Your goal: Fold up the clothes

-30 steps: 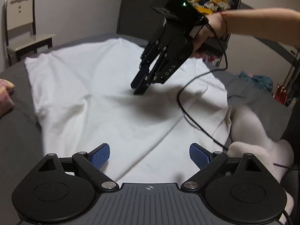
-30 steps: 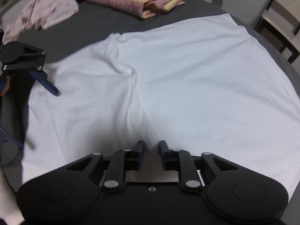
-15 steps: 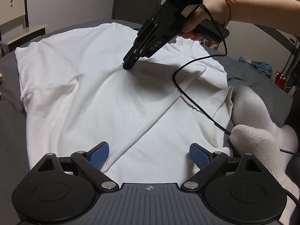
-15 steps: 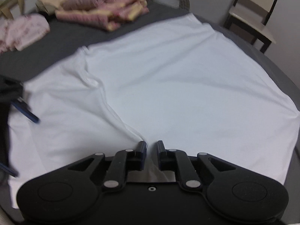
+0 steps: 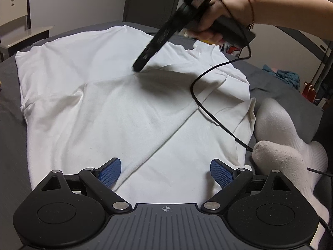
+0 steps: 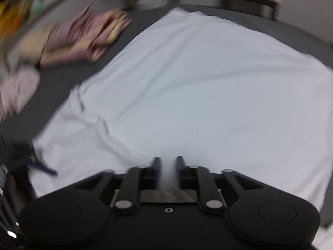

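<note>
White shirt (image 5: 129, 112) lies spread on the grey bed (image 5: 10, 95). Compared with a moment ago, the right gripper (image 6: 167, 162), fingers pinched on a fold of shirt, has carried it farther across. The left gripper (image 5: 165, 169) stays wide open at the near edge.

shirt (image 5: 116, 112): plain white, no print
bed (image 5: 10, 104): dark grey cover
left gripper (image 5: 166, 171): black arms on a grey ribbed body, blue cross-hatched pads (image 5: 109, 171)
right gripper (image 5: 138, 67): all black, black cable (image 5: 208, 112)
socks (image 5: 287, 156): white
wrist string (image 5: 251, 6): thin, red
folded clothes (image 6: 83, 39): dusty pink with yellow edges, blurred
chair (image 5: 18, 20): pale seat and back, dark legs
heap at right (image 5: 281, 76): teal blue
</note>
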The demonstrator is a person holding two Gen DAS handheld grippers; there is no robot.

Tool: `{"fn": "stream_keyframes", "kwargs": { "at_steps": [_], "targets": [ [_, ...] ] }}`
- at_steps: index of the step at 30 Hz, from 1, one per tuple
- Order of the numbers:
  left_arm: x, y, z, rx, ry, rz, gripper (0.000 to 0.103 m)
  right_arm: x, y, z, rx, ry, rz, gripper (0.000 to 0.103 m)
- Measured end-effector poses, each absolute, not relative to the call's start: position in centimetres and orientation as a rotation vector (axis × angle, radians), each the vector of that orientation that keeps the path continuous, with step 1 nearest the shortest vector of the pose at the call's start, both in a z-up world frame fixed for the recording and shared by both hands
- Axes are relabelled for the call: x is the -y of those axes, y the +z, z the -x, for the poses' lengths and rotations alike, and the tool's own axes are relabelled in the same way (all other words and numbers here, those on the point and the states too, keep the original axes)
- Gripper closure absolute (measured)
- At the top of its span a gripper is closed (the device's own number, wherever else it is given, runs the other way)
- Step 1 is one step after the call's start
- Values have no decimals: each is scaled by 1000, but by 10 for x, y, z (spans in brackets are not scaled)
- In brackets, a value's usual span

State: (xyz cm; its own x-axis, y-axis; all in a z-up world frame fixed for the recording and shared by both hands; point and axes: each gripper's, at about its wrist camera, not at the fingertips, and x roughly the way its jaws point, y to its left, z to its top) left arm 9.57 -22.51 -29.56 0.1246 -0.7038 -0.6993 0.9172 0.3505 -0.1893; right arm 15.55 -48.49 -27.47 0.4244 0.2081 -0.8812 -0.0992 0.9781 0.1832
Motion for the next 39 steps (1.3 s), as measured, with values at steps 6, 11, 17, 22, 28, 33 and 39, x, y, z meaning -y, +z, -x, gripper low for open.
{"fn": "stream_keyframes", "kwargs": {
  "at_steps": [6,11,17,22,28,33,39],
  "targets": [
    [224,-292,-96,-806,-1217,-296,11,555,-255,-103,-1141,-47,-77,70],
    [224,-291,-96,-808,-1224,-283,11,586,-268,-55,-1156,-97,-161,70],
    [224,-291,-95,-794,-1223,-277,11,591,-295,-46,-1068,-72,-349,69],
    [219,-281,-97,-725,-1236,-223,11,586,-302,-49,-1024,-30,-386,67],
    [215,-278,-102,-716,-1185,-218,11,573,-292,-43,-1016,-58,-287,101],
    [212,-276,-106,-709,-1142,-215,11,578,-277,-30,-968,-154,-307,101],
    [207,-272,-110,-705,-1112,-210,11,594,-279,-28,-984,-250,-289,102]
  ]
}}
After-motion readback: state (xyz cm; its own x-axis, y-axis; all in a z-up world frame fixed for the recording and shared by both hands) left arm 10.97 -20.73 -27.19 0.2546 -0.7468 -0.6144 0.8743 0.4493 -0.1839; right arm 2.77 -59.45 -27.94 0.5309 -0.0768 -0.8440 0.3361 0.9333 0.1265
